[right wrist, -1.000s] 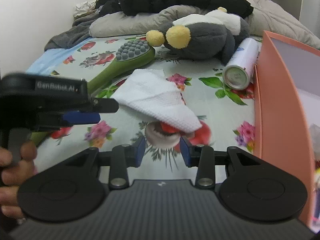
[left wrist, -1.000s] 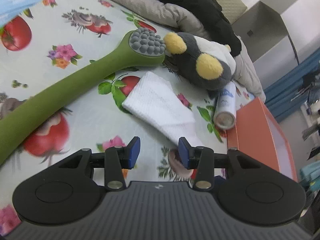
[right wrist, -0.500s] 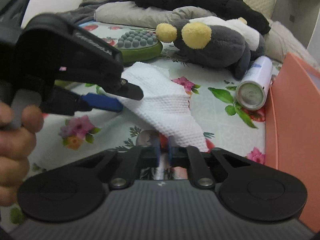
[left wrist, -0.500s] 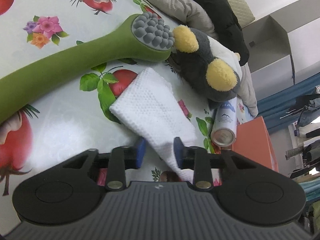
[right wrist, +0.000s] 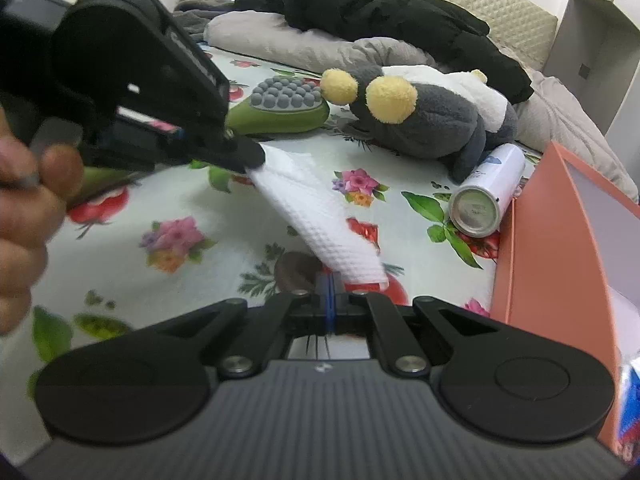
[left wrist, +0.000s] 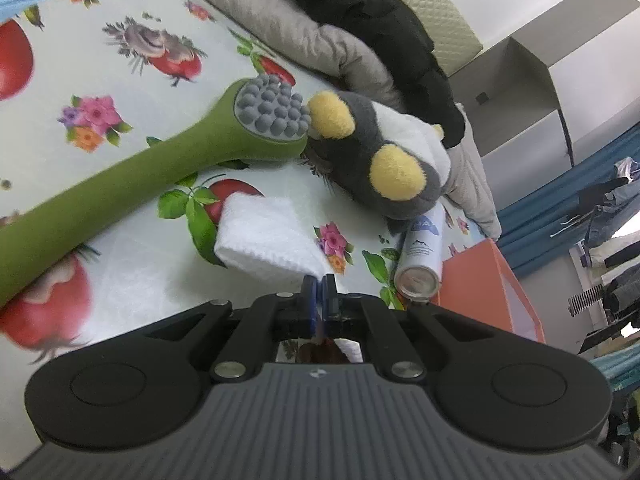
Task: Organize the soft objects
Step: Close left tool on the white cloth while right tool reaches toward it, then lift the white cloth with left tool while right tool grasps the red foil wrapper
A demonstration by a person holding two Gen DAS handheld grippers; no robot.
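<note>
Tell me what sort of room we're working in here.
Most likely a bedroom: the work surface looks like a bed with a floral sheet, a quilted headboard, and a grey pillow under dark clothing.

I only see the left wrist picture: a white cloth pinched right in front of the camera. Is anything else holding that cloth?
Observer: Yes. The right gripper is shut on the other end of the white cloth, so the cloth stretches between the two.
Operator: And who moves these pincers? I see no arm at all.
Observer: A person does. A bare hand holds the handle of the left gripper, whose tips pinch the cloth's far corner.
</note>
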